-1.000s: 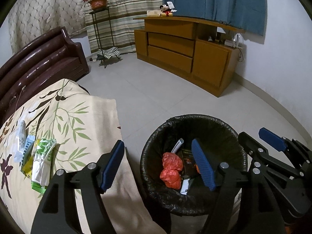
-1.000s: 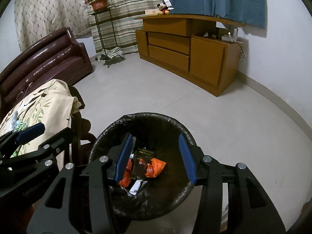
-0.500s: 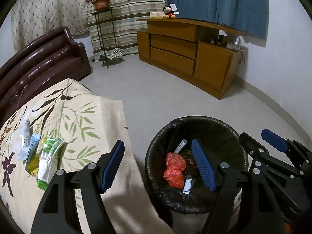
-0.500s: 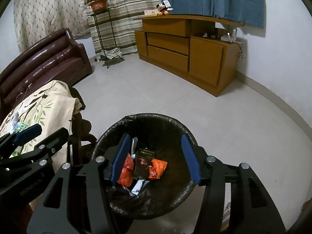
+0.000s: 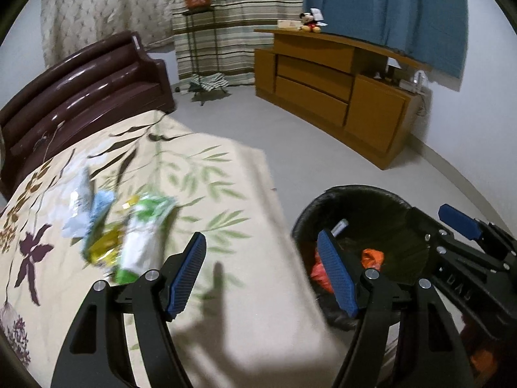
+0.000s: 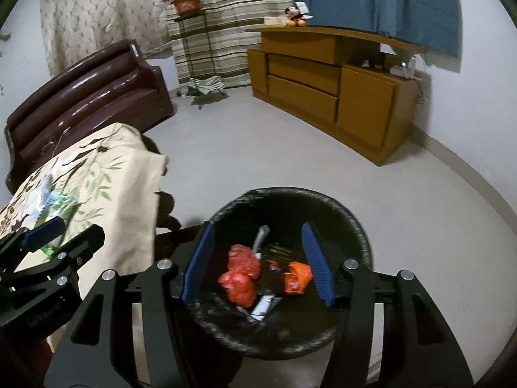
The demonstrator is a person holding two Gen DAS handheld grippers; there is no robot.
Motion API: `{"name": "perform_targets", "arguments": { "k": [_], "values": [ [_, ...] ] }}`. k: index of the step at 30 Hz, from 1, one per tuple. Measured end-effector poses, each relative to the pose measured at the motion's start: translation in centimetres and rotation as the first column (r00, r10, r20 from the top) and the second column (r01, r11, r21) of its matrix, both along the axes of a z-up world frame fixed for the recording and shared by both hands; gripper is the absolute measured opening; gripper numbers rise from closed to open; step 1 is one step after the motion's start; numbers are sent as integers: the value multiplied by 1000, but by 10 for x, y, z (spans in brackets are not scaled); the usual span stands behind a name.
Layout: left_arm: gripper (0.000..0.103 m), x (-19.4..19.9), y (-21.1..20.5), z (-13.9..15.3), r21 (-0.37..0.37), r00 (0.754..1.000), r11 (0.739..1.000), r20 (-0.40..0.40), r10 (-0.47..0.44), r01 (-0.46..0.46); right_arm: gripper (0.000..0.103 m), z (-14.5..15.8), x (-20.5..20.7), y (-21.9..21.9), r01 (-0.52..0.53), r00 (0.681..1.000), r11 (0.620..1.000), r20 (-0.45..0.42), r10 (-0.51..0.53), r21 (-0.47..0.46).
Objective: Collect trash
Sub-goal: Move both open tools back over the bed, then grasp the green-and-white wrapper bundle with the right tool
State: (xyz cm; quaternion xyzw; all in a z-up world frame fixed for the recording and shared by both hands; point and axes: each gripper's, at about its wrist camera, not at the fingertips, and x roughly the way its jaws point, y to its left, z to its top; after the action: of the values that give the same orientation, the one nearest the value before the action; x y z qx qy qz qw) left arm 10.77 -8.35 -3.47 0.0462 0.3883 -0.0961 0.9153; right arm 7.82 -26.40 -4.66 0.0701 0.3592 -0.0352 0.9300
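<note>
Crumpled wrappers (image 5: 119, 229), green, yellow, white and pale blue, lie heaped on the leaf-print cloth (image 5: 206, 174). Beside the cloth, the black-lined bin (image 6: 355, 223) holds orange bags (image 6: 240, 274) and a dark packet (image 6: 274, 262).

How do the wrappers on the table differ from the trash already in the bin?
The wrappers lie in a loose heap on the floral tablecloth, still to be collected; the bin trash sits inside the black-lined bin. The wrappers are green, white, yellow and pale blue; the bin trash is mostly crumpled red-orange with a dark packet. Both are packaging litter.
</note>
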Motion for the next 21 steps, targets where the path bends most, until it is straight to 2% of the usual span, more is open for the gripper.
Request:
{"name": "perform_targets", "arguments": {
  "k": [10,21],
  "values": [
    [70,-16,71,8,-8,993,993,9,118,-118,55,11,7,58,-113,994,994,9,113,-1],
    [70,-28,151,5,-9,963,963,-3,269,-269,55,19,16,123,-221,975,975,7,221,0]
  ]
}}
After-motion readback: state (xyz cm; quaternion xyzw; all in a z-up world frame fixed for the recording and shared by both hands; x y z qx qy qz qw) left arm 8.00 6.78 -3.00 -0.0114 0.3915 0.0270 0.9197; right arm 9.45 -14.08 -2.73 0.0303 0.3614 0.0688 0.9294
